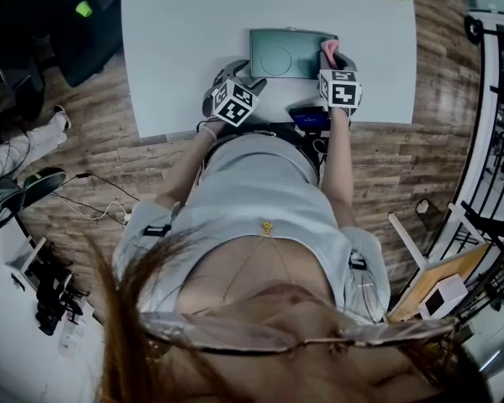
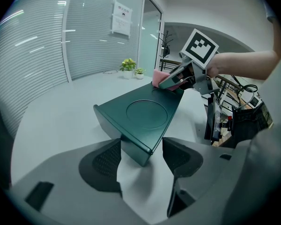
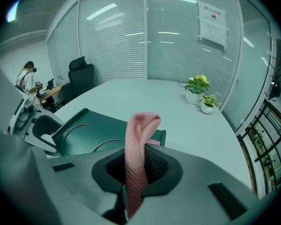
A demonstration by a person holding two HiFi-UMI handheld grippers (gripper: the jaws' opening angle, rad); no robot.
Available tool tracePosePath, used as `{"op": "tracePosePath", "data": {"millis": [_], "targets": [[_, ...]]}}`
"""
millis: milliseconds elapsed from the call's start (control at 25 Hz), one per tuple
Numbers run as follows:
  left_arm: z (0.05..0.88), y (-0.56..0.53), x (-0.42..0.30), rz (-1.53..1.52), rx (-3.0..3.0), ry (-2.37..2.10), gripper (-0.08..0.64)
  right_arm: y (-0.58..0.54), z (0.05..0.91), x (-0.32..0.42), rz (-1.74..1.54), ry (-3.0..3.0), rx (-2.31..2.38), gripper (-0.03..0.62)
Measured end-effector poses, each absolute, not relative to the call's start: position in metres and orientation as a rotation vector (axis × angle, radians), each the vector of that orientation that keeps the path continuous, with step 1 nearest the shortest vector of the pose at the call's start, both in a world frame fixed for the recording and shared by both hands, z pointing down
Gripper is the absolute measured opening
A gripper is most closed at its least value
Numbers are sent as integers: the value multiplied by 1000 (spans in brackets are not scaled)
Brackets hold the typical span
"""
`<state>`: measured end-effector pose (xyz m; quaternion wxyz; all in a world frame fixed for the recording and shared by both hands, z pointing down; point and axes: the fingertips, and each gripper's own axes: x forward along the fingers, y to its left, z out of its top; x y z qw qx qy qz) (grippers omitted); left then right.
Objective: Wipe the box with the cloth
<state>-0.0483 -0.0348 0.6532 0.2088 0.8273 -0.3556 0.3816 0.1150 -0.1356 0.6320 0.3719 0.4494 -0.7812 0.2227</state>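
The box (image 1: 286, 54), a flat dark green case with a round ring pressed into its lid, lies on the white desk (image 1: 193, 23) near the edge closest to the person. In the left gripper view its near corner (image 2: 143, 116) points toward the camera. The pink cloth (image 1: 328, 51) sits at the box's right end, where the right gripper (image 1: 336, 60) carries it. In the right gripper view the fingers are pressed together on the knitted cloth (image 3: 138, 144), which stands up in a folded loop above them and hangs down below, with the lid of the box (image 3: 79, 135) just behind. The left gripper view shows the same cloth (image 2: 158, 76) resting against the far corner of the box under the right gripper (image 2: 178, 78). The left gripper (image 1: 250, 81) sits at the box's near left corner. Its fingers (image 2: 103, 165) are spread, with that corner between them; whether they touch the box cannot be told. Two small potted plants (image 3: 199, 90) stand farther off on the desk, and wooden floor (image 1: 420, 166) surrounds it.
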Motion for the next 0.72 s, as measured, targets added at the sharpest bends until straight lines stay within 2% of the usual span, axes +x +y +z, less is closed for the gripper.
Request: {"op": "tracePosePath", "data": {"millis": [720], "targets": [[655, -35, -48, 1059, 2296, -985, 291, -122, 638, 86, 505, -1972, 1004, 43]]}}
